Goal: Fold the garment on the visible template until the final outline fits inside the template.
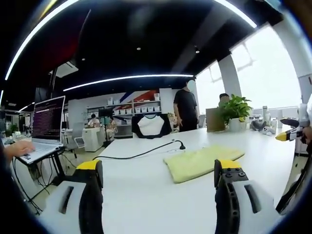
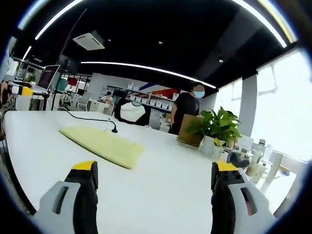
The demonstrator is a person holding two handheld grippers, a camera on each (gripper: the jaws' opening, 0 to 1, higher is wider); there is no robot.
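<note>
Garment (image 1: 200,162), a pale yellow cloth, lies folded into a flat rectangle on the white table (image 1: 146,195), beyond both grippers, beside a black cable (image 1: 141,154). No template outline can be made out. Left gripper (image 1: 158,178) and right gripper (image 2: 155,180) hover with jaws spread wide, holding nothing, probably clear of the finished fold.
</note>
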